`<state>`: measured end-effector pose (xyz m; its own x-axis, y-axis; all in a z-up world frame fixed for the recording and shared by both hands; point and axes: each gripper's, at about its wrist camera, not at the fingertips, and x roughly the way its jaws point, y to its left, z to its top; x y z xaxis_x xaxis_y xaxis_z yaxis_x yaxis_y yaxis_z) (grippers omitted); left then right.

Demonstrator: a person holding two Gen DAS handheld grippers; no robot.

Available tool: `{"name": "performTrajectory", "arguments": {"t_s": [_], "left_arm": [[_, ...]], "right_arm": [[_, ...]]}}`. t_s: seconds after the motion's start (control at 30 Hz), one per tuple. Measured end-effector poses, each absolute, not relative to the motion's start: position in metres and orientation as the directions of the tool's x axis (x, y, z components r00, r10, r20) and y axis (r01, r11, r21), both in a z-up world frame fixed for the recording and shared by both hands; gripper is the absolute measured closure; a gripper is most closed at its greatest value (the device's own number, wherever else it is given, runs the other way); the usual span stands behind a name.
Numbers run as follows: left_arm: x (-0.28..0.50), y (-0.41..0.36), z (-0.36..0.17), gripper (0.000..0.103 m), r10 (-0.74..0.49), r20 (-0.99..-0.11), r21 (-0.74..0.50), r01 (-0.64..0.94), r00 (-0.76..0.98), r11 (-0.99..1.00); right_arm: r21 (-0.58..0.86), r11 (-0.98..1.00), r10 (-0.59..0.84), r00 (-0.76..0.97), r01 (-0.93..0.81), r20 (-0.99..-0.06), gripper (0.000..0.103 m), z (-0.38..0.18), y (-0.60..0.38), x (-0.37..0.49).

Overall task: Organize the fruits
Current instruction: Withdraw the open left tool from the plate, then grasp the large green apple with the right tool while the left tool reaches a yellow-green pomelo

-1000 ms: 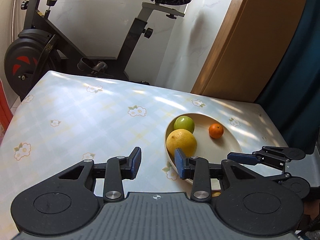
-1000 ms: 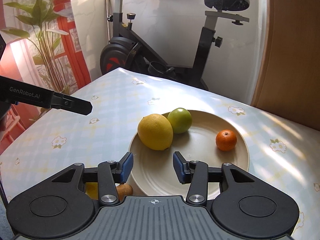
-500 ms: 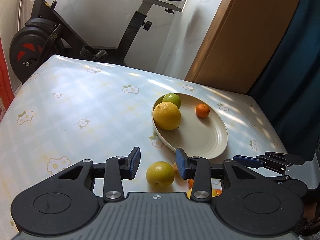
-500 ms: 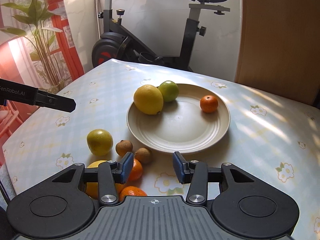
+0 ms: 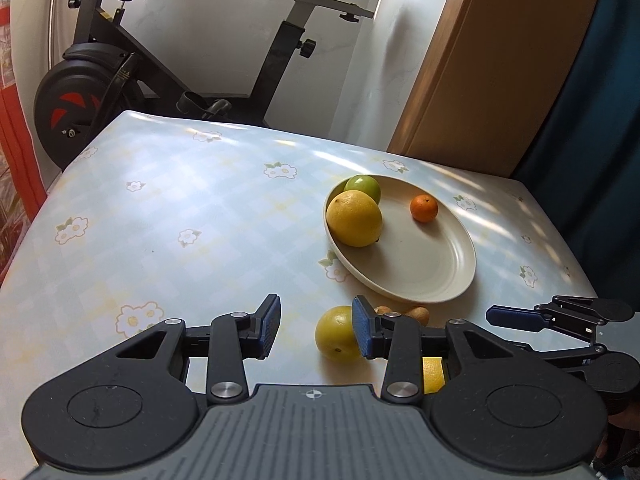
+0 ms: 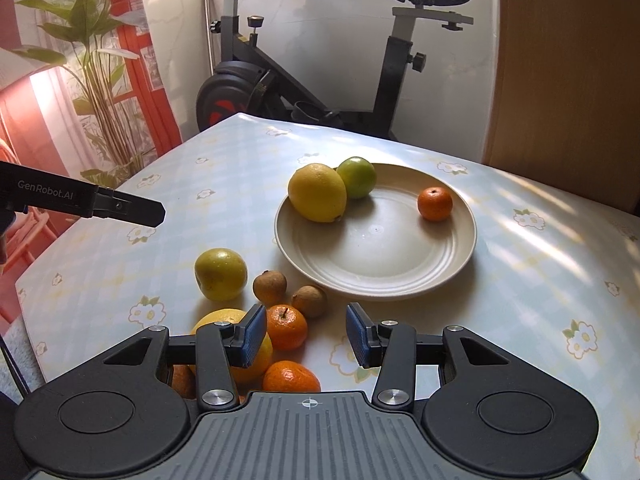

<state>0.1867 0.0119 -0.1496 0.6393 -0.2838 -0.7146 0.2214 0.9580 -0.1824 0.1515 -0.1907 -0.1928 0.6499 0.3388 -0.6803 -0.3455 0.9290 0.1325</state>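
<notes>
A cream plate [image 6: 460, 256] sits on the flower-patterned worktop [image 6: 540, 264] and serves as the landmark. On it lie a large yellow citrus [image 6: 317, 192] at the left rim, a green fruit [image 6: 357, 177] touching that citrus on the far side, and a small mandarin [image 6: 435, 203] towards the right. The rest is off the plate, near its front-left edge: a yellow-green apple [image 6: 220, 274], two brown round fruits [image 6: 270, 286], two mandarins [image 6: 287, 327] and another yellow fruit [image 6: 256, 354] partly hidden.

The right gripper [image 6: 306, 334] hovers just in front of the plate, its fingers [image 6: 251, 334] parted with nothing between them. The left gripper [image 5: 316, 330] hangs to the front-left of the plate, fingers [image 5: 269, 326] likewise apart and empty; the apple only shows behind the right one.

Judging from this, most fruit is yet to be moved. The loose pile is tight, so closing on one mandarin could knock its neighbours and send them rolling off the near worktop edge. Round, smooth skins could slip from the flat pads if gripped off-centre, and a fruit dropped onto the plate could bump the citrus over the rim
</notes>
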Motion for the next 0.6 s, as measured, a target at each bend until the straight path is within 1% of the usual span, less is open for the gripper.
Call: {"name": "performTrajectory", "arguments": {"t_s": [0.47,0.6], "left_arm": [[0.185,0.0148,-0.15,0.062,-0.274,-0.715,-0.185,0.204,0.643,0.961],[0.184,0.0157,-0.151,0.062,-0.275,-0.718,-0.189,0.202,0.64,0.961]], "right_arm": [[0.116,0.918,0.352,0.643,-0.38,-0.681,0.062,-0.1912,-0.1812,0.1496],[0.084,0.921,0.329,0.646,-0.38,-0.689,0.062,-0.1921,-0.1829,0.1482]]}}
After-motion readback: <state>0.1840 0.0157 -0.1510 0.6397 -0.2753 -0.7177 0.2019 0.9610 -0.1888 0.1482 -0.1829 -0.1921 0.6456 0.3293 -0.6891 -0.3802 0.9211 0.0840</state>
